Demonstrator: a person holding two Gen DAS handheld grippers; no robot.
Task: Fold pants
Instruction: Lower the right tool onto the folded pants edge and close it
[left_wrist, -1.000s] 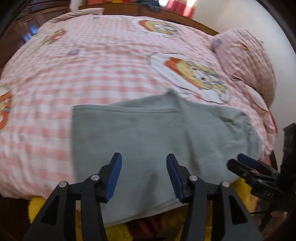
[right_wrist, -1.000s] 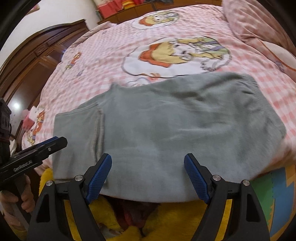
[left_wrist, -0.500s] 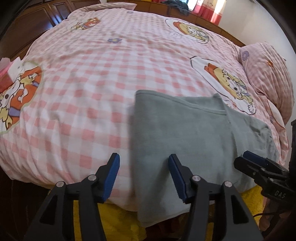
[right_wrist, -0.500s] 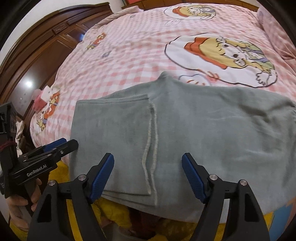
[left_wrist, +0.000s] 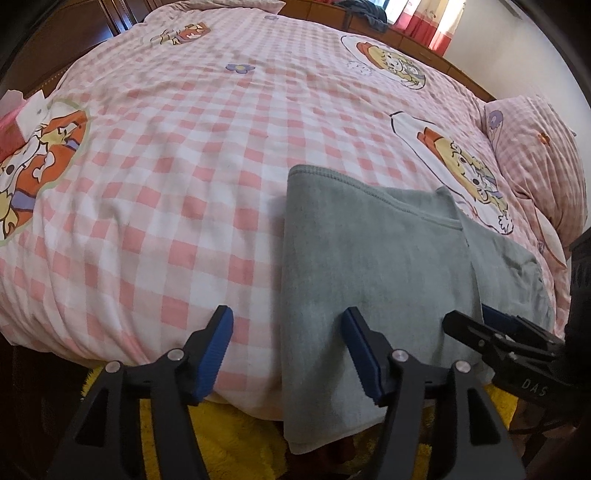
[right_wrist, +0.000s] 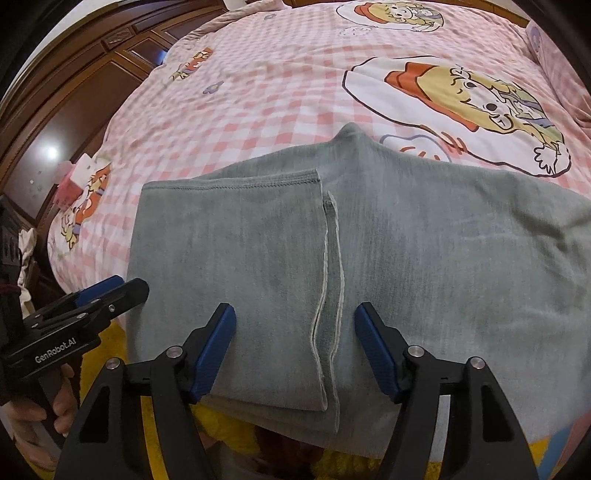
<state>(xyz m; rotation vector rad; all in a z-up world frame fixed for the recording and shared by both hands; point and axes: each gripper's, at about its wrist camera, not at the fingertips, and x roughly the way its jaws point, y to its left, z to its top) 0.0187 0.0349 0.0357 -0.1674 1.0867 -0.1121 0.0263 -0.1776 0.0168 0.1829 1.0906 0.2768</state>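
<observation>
Nearest in the left wrist view, the left tool (left_wrist: 287, 352) is seen with its blue-padded fingers spread wide and nothing between them, poised over the near edge of the bed (left_wrist: 155, 192); one finger is over the pink checked cover, the other over the grey-green pants (left_wrist: 369, 266). In the right wrist view, the right tool (right_wrist: 294, 349) is likewise held wide open and empty, straddling the pale hem lines of the pants (right_wrist: 424, 266) at the bed's near edge. The left tool (right_wrist: 85, 306) is also seen there at the left, gripped by a hand (right_wrist: 35, 417). The pants are laid folded across the near side of the bed, their lower edge hanging over it above something yellow (left_wrist: 236, 439). Beyond them cartoon prints (right_wrist: 476, 99) are spread over the cover, a matching pillow (left_wrist: 543, 155) is seen at the right, and dark wooden furniture (right_wrist: 70, 99) is seen at the left.
</observation>
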